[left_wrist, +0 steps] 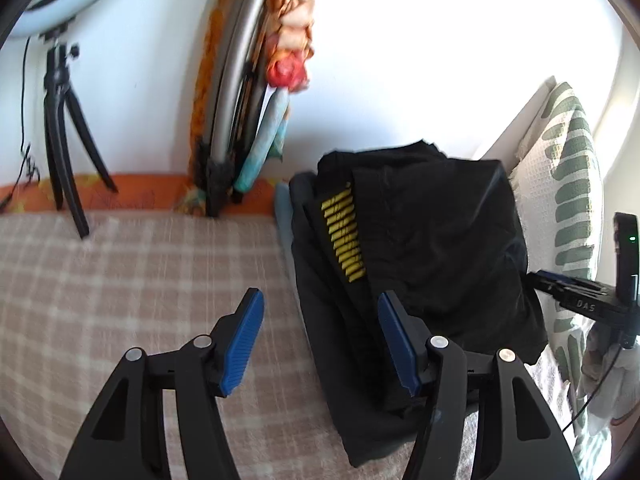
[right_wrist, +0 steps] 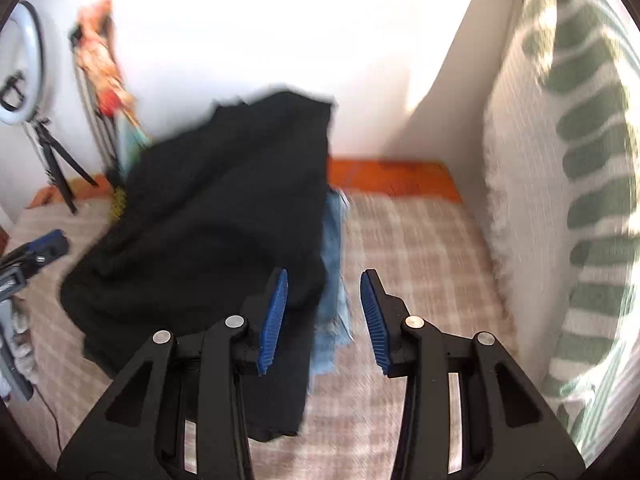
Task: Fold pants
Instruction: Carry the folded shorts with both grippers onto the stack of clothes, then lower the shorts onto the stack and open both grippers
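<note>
We see the black pants (left_wrist: 424, 240) lying folded in a thick bundle on the checked bed cover (left_wrist: 140, 280), toward the bed's far edge, where an orange border (left_wrist: 132, 192) runs along the wall. A strip of yellow bars (left_wrist: 344, 232) shows on the bundle's left side, and a piece of light blue denim (right_wrist: 334, 280) peeks out from under its right edge. Our left claw (left_wrist: 320, 344) hangs over the bundle's near left edge with its blue pads (left_wrist: 244, 344) set apart and nothing between them; the right pad sits over black cloth, the left over bare cover. Our right claw (right_wrist: 323, 320) is also parted and empty, straddling the bundle's right edge above the denim. A pillow with green leaf print (right_wrist: 560, 200) stands along the bed's right side. At the far left corner a small black tripod (left_wrist: 64, 140) carries a ring light (right_wrist: 24, 72), beside a folded frame draped in flowered cloth (left_wrist: 292, 28).
</note>
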